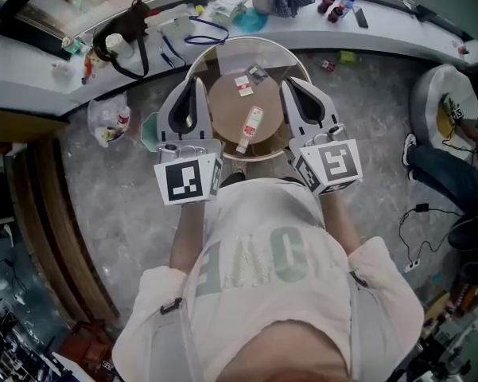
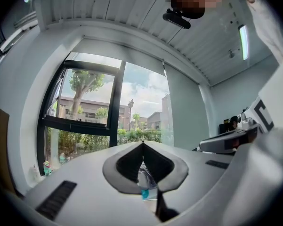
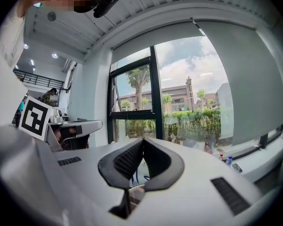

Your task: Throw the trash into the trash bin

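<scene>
Both your claws are closed, empty — left gripper (image 1: 196,83) at 9 o'clock of the round table (image 1: 225,111), right gripper (image 1: 294,83) at 3. Trash between them on top: small bottle (image 1: 251,127), white wrapper (image 1: 243,86), dark wrapper (image 1: 257,73).

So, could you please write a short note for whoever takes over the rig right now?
Left gripper: shut, empty.
Right gripper: shut, empty.
Trash: long packet, small packet and dark wrapper lie on the round brown table, between the two grippers.
Done: nothing picked up.
Left: grasp each piece and bin it; the trash bin is not clearly visible.
</scene>
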